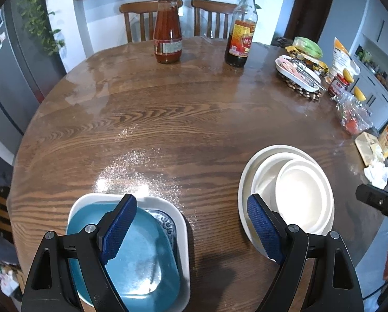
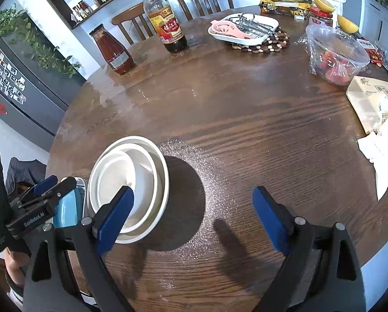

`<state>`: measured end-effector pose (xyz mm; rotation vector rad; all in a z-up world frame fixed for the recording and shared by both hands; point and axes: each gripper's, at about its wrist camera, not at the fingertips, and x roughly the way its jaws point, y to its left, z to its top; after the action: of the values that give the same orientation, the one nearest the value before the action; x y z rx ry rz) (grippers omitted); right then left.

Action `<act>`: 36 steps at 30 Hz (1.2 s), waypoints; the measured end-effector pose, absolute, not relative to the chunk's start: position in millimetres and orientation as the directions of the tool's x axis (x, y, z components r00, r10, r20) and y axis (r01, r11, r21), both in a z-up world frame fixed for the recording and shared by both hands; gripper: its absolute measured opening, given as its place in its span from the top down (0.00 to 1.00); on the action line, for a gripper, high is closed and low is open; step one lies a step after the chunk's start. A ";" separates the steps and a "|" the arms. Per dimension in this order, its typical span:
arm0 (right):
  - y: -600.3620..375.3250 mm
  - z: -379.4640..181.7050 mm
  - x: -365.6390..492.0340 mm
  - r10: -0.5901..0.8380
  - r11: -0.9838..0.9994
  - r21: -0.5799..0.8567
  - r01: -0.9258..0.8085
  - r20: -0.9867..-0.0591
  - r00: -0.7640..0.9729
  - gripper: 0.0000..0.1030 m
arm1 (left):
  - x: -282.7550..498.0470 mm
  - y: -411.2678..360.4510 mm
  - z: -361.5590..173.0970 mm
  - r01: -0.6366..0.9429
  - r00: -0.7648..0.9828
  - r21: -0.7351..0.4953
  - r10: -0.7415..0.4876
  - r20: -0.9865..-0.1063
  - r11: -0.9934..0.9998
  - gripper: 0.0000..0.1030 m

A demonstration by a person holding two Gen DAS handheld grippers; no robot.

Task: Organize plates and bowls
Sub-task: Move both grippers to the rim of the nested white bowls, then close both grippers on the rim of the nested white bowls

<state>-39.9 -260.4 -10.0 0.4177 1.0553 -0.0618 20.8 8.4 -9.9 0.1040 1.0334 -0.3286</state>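
Two grippers hang over the round wooden table, and you hold both with jaws spread wide and nothing between them. Your left gripper sits above the gap between two stacks: the blue plate lies on a patterned one inside a white square plate under its left finger, and the white bowls are nested on a white round plate just beside its right finger. Your right gripper hovers over bare wood, the bowls at its left finger. Farther off stand a red sauce jar and a dark sauce bottle, well apart from the stacks.
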 end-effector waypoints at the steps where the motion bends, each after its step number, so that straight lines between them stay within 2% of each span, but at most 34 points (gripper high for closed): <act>1: -259.8 -10.9 -40.0 0.146 0.922 0.300 0.246 -0.855 0.498 0.09 | 20.6 9.8 -9.8 0.312 0.471 -0.067 -0.216 -0.855 0.948 0.16; 4: -259.5 -14.5 -40.5 0.130 0.924 0.288 0.252 -0.856 0.501 0.11 | 22.6 14.2 -11.3 0.306 0.465 -0.083 -0.225 -0.856 0.948 0.16; 5: -259.4 -15.6 -40.4 0.129 0.924 0.287 0.251 -0.854 0.503 0.15 | 23.3 15.1 -12.0 0.307 0.459 -0.091 -0.231 -0.858 0.947 0.16; 8: -258.6 -20.4 -36.8 0.133 0.929 0.282 0.239 -0.858 0.497 0.37 | 28.5 17.0 -17.0 0.322 0.404 -0.160 -0.288 -0.868 0.933 0.17; 9: -259.2 -22.7 -35.5 0.138 0.928 0.287 0.239 -0.858 0.494 0.47 | 29.9 17.8 -18.3 0.324 0.387 -0.186 -0.310 -0.868 0.927 0.22; 12: -261.5 -30.1 -31.5 0.182 0.913 0.331 0.237 -0.854 0.487 0.62 | 32.2 16.5 -20.3 0.328 0.366 -0.213 -0.331 -0.869 0.920 0.39; 16: -255.7 -35.2 -26.8 0.209 0.916 0.342 0.210 -0.853 0.478 0.74 | 35.2 9.7 -24.8 0.345 0.341 -0.213 -0.333 -0.879 0.914 0.58; 17: -254.3 -35.6 -26.0 0.217 0.915 0.348 0.205 -0.852 0.476 0.78 | 36.0 8.2 -26.7 0.345 0.334 -0.210 -0.328 -0.883 0.915 0.59; 27: -255.9 -43.0 -20.8 0.248 0.901 0.377 0.216 -0.854 0.457 0.77 | 40.6 7.6 -33.4 0.332 0.286 -0.248 -0.348 -0.893 0.910 0.61; 36: -263.7 -35.5 -28.7 0.332 0.855 0.474 0.212 -0.813 0.478 0.76 | 40.4 15.6 -27.6 0.313 0.263 -0.304 -0.390 -0.883 0.900 0.60</act>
<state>-28.7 -263.7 -35.5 0.5695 1.0861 0.0780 40.4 15.6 -27.6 -0.0727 1.2152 -0.4758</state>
